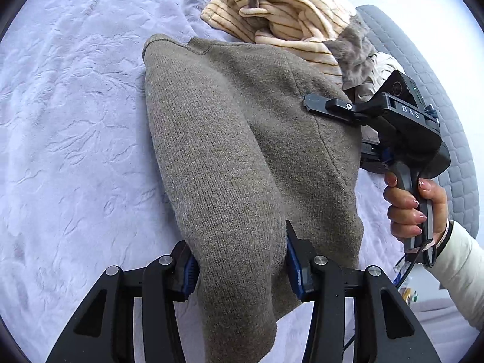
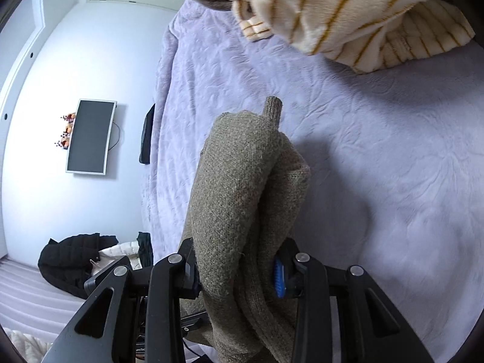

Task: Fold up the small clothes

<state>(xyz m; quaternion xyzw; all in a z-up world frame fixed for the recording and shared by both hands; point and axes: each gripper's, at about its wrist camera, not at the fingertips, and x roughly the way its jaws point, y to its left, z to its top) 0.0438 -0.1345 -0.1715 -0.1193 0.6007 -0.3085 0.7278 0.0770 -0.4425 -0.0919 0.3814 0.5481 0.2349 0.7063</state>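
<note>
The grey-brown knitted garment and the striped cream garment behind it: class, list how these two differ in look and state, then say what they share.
1. The grey-brown knitted garment is plain; the striped cream garment has thin brown stripes.
2. The knitted one is clamped in the left gripper and right gripper; no gripper touches the striped one.
3. The knitted one hangs stretched out; the striped one lies crumpled in a heap.
Both are soft clothes over the lilac blanket.

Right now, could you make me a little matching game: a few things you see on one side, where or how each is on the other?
Things:
1. grey-brown knit garment
2. striped cream garment
3. lilac bedspread
4. dark screen

States:
A. on the wall
B. crumpled in a heap
C. pinched by both grippers
D. spread under the clothes

Pairs: 1-C, 2-B, 3-D, 4-A
</note>
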